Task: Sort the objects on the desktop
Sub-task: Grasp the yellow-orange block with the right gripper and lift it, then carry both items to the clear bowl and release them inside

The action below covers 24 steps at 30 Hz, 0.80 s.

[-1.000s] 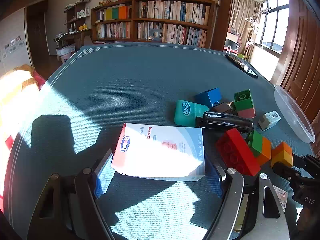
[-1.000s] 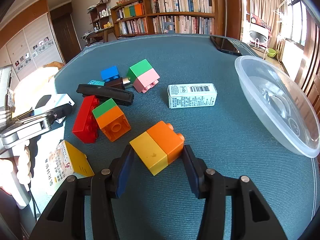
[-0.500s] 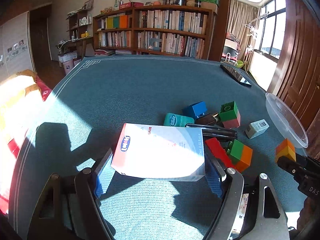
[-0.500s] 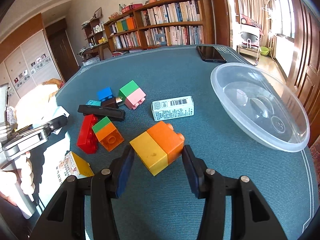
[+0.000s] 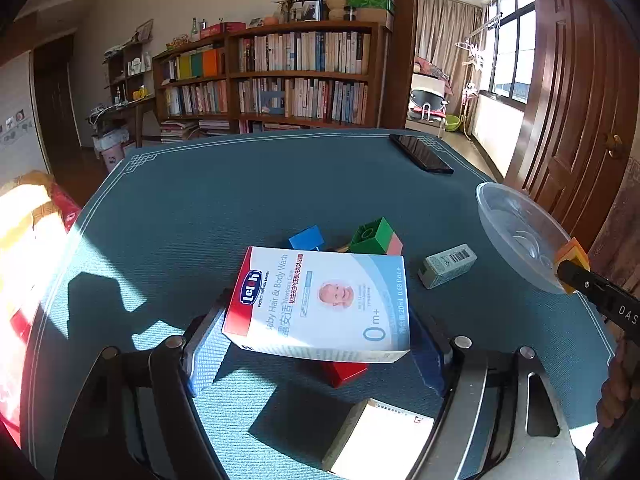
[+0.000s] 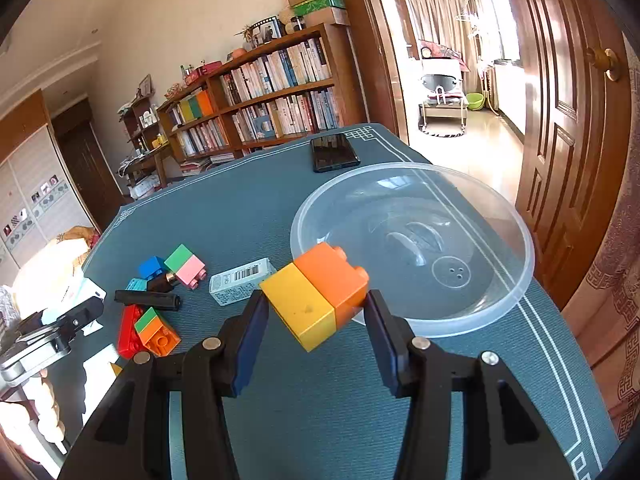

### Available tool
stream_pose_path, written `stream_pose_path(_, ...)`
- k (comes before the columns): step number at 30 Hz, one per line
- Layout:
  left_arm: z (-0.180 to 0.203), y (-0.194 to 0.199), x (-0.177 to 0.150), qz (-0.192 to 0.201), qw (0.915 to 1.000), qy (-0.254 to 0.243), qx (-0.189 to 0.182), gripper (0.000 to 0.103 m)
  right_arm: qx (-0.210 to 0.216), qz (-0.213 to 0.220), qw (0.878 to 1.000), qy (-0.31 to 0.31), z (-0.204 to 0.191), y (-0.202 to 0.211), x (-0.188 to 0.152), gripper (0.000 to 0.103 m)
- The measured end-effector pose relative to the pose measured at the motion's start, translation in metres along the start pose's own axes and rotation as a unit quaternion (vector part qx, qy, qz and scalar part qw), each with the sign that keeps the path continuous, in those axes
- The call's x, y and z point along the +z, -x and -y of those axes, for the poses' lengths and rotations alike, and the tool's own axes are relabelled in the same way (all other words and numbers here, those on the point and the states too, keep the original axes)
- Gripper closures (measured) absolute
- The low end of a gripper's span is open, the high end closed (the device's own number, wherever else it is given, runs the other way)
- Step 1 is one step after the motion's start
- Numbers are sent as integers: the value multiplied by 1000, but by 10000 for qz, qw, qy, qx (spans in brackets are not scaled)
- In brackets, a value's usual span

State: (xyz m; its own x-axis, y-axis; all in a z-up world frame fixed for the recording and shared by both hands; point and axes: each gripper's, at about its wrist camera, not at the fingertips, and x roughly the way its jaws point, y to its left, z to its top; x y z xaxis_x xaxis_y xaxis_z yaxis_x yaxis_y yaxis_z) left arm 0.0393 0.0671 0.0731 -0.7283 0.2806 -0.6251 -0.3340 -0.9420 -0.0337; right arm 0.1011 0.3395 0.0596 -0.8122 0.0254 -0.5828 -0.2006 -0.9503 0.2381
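In the left wrist view, the left gripper [image 5: 316,340] pinches a white baby wash box [image 5: 320,302] between its two blue pads; the box is held flat and lifted above the teal table mat [image 5: 200,208]. Under the box, part of a red block [image 5: 344,372] shows, and a white and yellow carton [image 5: 380,440] lies on the mat close to the camera. Behind the box there are a blue block [image 5: 307,237] and a green and pink block [image 5: 376,237]. A small barcode box [image 5: 447,265] lies to the right, between the baby wash box and the clear plastic bowl [image 5: 516,236]. A black phone [image 5: 421,153] lies at the far edge of the mat. At the right border the right gripper [image 5: 576,270] appears with the orange block, just beside the bowl rim.

In the right wrist view, the right gripper [image 6: 316,312] has its jaws pressed on a yellow and orange block [image 6: 316,292], which is held in the air in front of the near rim of the clear plastic bowl [image 6: 500,304]. The small barcode box [image 6: 242,286] lies left of the bowl. Further left I see the green and pink block [image 6: 186,264], the blue block [image 6: 152,266], a black stapler [image 6: 147,300], the red block [image 6: 128,330] and a green and orange block [image 6: 157,330] touching it. The phone [image 6: 334,152] lies behind the bowl.
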Motion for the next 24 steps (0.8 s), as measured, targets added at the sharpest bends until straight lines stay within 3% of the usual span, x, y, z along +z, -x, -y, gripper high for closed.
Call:
stream_pose_path(11,67,-13,17,-50,9982,-409,-424,21,-538,222,9978,-304,53,0,12,49)
stream_pose_path(24,136,-37,43,-68,9928,-868,-823,21,-726,173,9956,-572,82,-20,13,48)
